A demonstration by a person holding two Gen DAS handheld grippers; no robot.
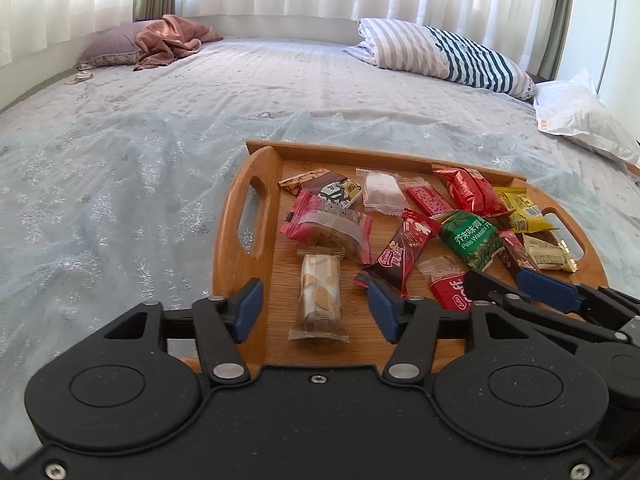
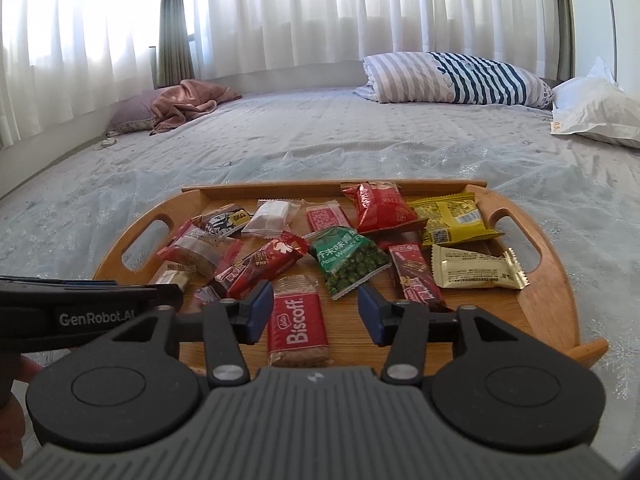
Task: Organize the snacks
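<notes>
Snacks: a dozen or so wrapped packets lay scattered across a wooden tray (image 2: 560, 280) that sat on the bed (image 2: 320, 136), at its near edge.
Left gripper (image 1: 316, 312): its jaws stood partly open, a pale clear-wrapped biscuit pack (image 1: 320, 300) lying lengthwise on the tray between the blue pads without either pad touching it.
Right gripper (image 2: 312, 312): its jaws were likewise partly open, straddling a red Biscoff packet (image 2: 298, 324) that lay flat on the tray, with a gap on both sides.
Just beyond the fingers: a dark red bar (image 2: 260, 266) and a green wasabi-pea bag (image 2: 348, 260) lay just past the Biscoff, the bar partly over other wrappers.
Far side of tray: a red bag (image 2: 380, 208), a yellow bag (image 2: 452, 220), a white sweet (image 2: 272, 216) and a pink-red pack (image 1: 324, 224) crowded the far rim.
Near right: a cream-gold sachet (image 2: 476, 268) sat near the right handle.
Around: a striped pillow (image 2: 460, 76) far right, a pink blanket (image 2: 188, 104) far left, white curtains (image 2: 320, 12) behind.
Left view only: the pale pack in full, and the right gripper's fingers entering from the right.
Right view only: the Biscoff label, and the left gripper's side reaching in from the left, where it covered most of the pale pack.
</notes>
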